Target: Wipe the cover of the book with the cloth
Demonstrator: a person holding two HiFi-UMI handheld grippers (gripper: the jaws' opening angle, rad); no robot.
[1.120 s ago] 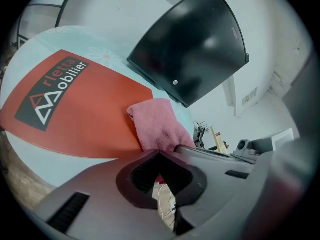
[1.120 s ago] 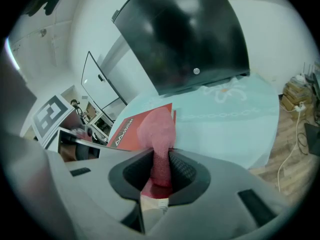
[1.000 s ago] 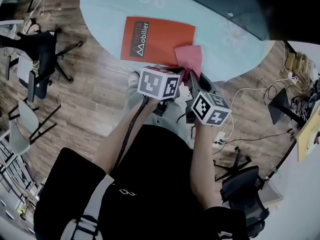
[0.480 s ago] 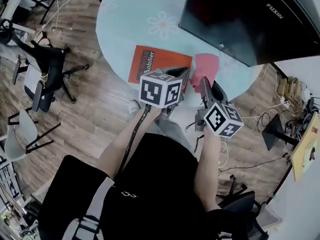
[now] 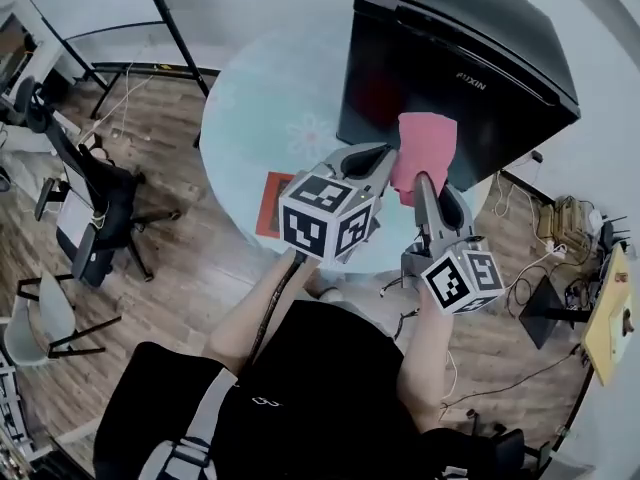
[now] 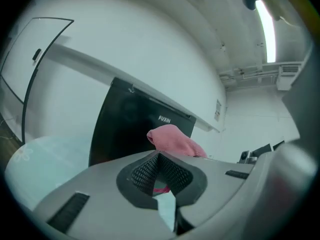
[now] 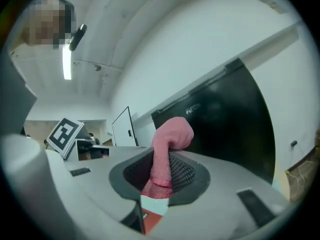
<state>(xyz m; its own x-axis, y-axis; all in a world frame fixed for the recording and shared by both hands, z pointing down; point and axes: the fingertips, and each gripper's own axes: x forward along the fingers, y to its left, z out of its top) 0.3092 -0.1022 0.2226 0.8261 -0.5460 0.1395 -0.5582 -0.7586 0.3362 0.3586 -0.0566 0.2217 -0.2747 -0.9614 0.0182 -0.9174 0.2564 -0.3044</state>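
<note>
setting: a room with a wooden floor, office chairs at the left, and a round pale blue table printed with flowers. a black cabinet marked fuxin is seen at the table's far side.

item, book: orange-red cover, laid flat on the table near its near edge. only a small part is shown in the head view, the rest being covered by the left gripper's marker cube. a red sliver is also glimpsed below the jaws in the right gripper view.

item, cloth: pink, clamped at its lower end by the right gripper. the free end stands above the jaws, in front of the cabinet. it is held in the air, well apart from the book.

item, left gripper: jaws brought together with nothing between them. it is held just beside the right gripper and pointed toward the cabinet.

step in hand, as judged: the cloth is to be carried down to the cover, and no wiping is under way.

handling notes:
- the right gripper is best tipped downward, so that the loose end and not the jaw tips is laid on the cover.
- the clamp should be firm, since little cloth is pinched.
- flat, long strokes across the cover are advised.
- the book may be dragged along the table, so a corner could be pinned by the left gripper.
</note>
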